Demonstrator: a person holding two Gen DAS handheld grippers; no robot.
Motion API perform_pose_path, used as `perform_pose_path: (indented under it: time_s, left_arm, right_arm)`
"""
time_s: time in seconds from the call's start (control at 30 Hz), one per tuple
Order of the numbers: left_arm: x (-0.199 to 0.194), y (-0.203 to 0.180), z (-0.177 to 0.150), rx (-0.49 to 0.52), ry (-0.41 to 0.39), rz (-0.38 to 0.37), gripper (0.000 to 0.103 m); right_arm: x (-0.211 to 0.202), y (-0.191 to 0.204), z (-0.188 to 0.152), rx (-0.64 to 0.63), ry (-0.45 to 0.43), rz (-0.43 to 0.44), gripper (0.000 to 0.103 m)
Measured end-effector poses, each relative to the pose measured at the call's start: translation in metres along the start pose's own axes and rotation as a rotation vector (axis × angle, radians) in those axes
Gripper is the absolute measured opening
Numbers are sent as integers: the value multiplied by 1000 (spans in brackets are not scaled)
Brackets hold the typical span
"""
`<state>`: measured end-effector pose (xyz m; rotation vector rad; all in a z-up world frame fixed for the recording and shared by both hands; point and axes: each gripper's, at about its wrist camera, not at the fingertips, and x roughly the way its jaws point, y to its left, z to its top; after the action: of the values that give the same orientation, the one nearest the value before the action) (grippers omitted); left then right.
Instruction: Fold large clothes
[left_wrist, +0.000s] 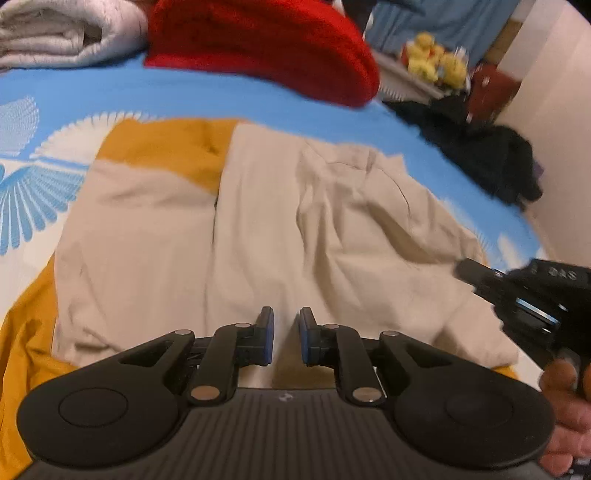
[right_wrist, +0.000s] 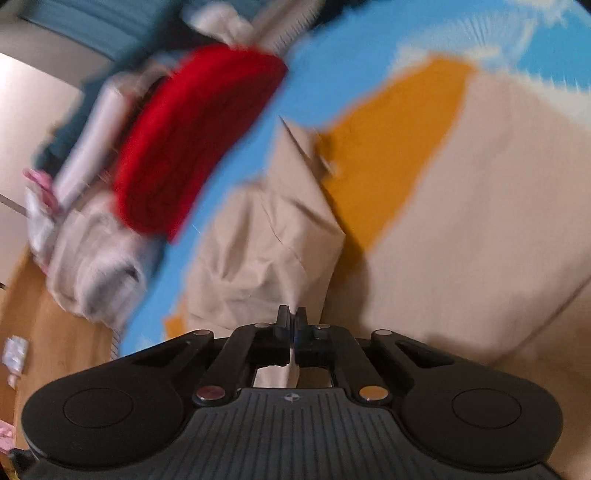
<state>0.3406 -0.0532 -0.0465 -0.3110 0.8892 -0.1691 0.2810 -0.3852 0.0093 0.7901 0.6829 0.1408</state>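
Blue patterned bedding carries the beige-and-mustard garment, spread below the left gripper, whose jaws stand apart and empty, while the right gripper pinches a thin beige edge that could slip free if tugged sharply.

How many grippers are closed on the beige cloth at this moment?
1. The right gripper is shut on the beige cloth, pinching a fold. The left gripper is open above the cloth, holding nothing. More contact out of view cannot be excluded.
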Motion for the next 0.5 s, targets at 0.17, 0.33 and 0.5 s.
perform_pose_path:
  time_s: [0.17, 0.33, 0.5]
  left_arm:
    - [29, 1, -17, 52, 154, 137, 15]
    - [4, -2, -6, 42, 21, 114, 17]
    - [0, 0, -4, 27, -11, 86, 17]
  right_arm:
    - [17, -14, -9, -56, 116, -328, 1]
    - [9, -3, -6, -62, 32, -347, 8]
    - [-13, 21, -3, -143, -149, -240, 32]
